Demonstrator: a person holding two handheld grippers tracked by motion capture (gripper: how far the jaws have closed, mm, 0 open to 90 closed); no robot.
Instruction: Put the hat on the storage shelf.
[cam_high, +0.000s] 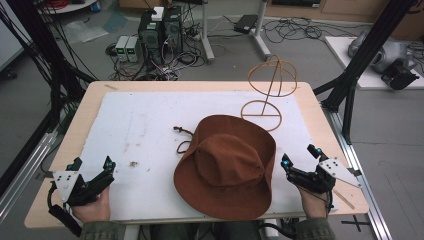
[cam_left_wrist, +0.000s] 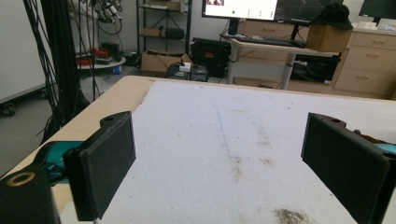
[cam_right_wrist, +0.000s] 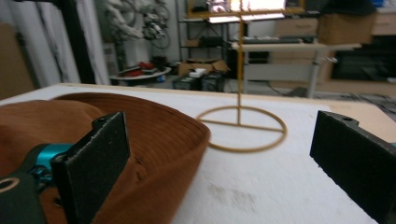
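A brown wide-brimmed hat (cam_high: 227, 165) lies crown up on the white mat (cam_high: 140, 130), a dark cord (cam_high: 182, 140) trailing from its left side. Behind it to the right stands a gold wire hat stand (cam_high: 270, 92) with a ring base and a round cage top. My left gripper (cam_high: 92, 165) rests near the table's front left corner, open, nothing between its jaws. My right gripper (cam_high: 300, 157) sits just right of the hat's brim, open and apart from it. In the right gripper view the hat's brim (cam_right_wrist: 154, 140) lies by the left jaw, with the stand's ring base (cam_right_wrist: 240, 128) ahead.
The wooden table (cam_high: 320, 120) ends close to my right gripper. Past the far edge, computer boxes (cam_high: 160, 32) and tangled cables sit on the floor. Black frame posts (cam_high: 370, 45) stand at both sides. The mat has small dirt marks (cam_left_wrist: 289, 215) near my left gripper.
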